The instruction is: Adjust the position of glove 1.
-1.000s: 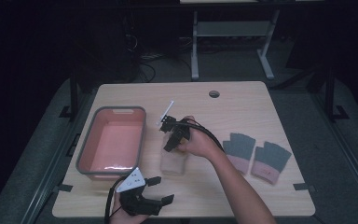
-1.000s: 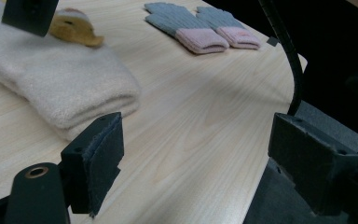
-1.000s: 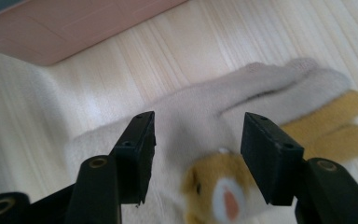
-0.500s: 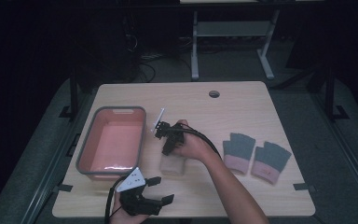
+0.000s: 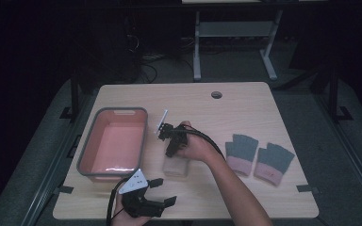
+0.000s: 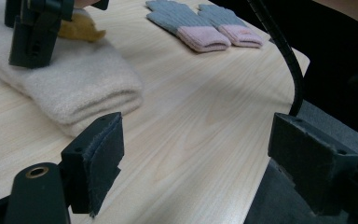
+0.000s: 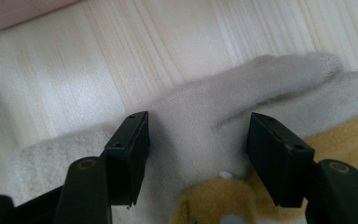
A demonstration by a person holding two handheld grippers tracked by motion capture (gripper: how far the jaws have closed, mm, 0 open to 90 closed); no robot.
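Note:
A folded cream knit glove (image 5: 176,167) with a yellow patch lies mid-table. My right gripper (image 5: 170,149) points down over its far end. Its jaws have just been opening and stand apart, with the cream glove (image 7: 186,112) below and between them; the pads do not press it, so my right gripper (image 7: 198,126) is open. My left gripper (image 5: 164,190) rests at the near edge, open and holding nothing. In the left gripper view my left gripper (image 6: 200,154) faces bare wood, the cream glove (image 6: 74,79) at upper left under one of the right gripper's fingers (image 6: 28,42).
A pink bin (image 5: 86,155) with a grey rim stands at the left of the table. Two grey gloves with pink cuffs (image 5: 242,153) (image 5: 273,162) lie side by side at the right. A cable hole (image 5: 216,94) sits near the far edge.
The right gripper has shifted slightly over the cream glove. The left gripper has stayed in place.

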